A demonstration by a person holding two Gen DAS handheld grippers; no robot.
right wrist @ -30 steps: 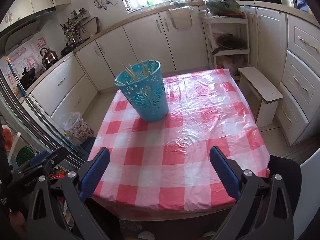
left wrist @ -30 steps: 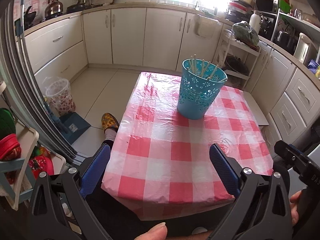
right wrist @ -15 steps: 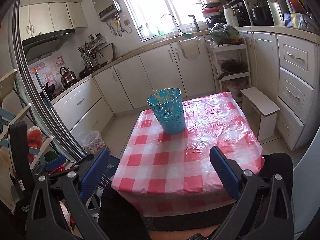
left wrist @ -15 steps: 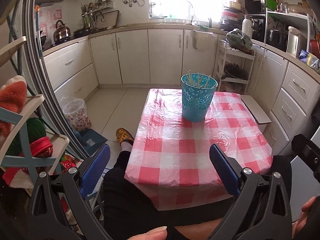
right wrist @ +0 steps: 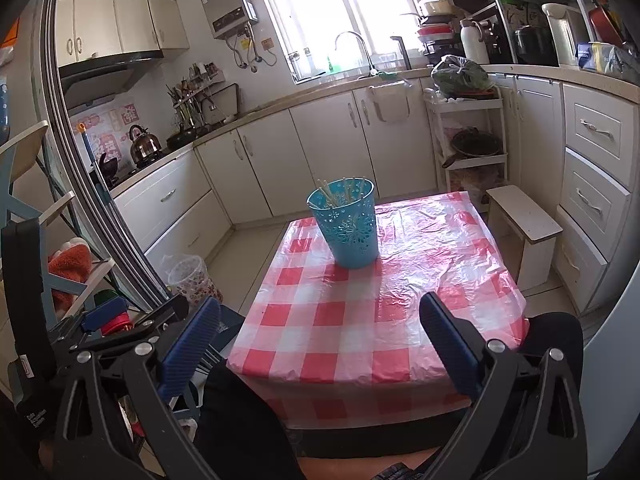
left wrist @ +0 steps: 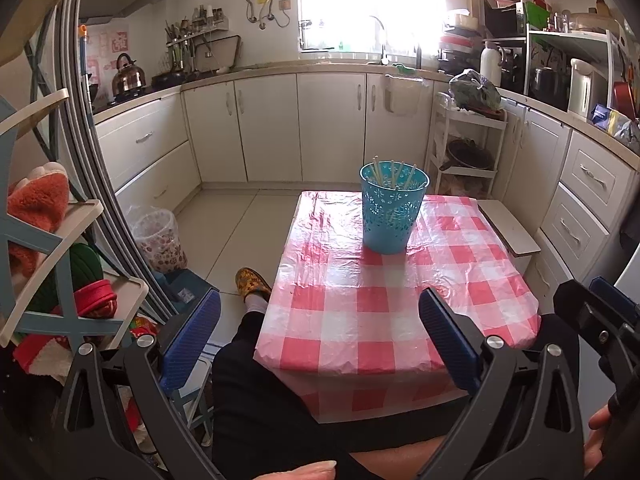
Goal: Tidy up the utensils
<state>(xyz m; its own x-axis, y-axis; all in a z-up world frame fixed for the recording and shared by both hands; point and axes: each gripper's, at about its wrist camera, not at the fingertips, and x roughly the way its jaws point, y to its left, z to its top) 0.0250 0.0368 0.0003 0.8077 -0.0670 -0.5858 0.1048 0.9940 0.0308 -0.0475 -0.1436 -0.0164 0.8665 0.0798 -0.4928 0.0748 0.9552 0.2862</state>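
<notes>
home kitchen | cabinets (left wrist: 272,124) | kettle (left wrist: 127,76) | sink tap (right wrist: 354,46)

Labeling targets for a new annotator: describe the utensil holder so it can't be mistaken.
Find the low table with the red-and-white checked cloth in the middle of the kitchen. On its far half stands the teal cup, the only thing on the cloth: perforated flower-pattern walls, pale chopsticks sticking out the top.

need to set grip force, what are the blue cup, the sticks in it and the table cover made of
Blue cup: looks like moulded plastic, matte, with cut-out flower holes in its wall. Sticks: pale, thin and straight, probably wooden or bamboo chopsticks, though too small to be sure. Table cover: red-and-white checks under a glossy, wrinkled sheet that catches window glare, likely thin plastic film or vinyl.
</notes>
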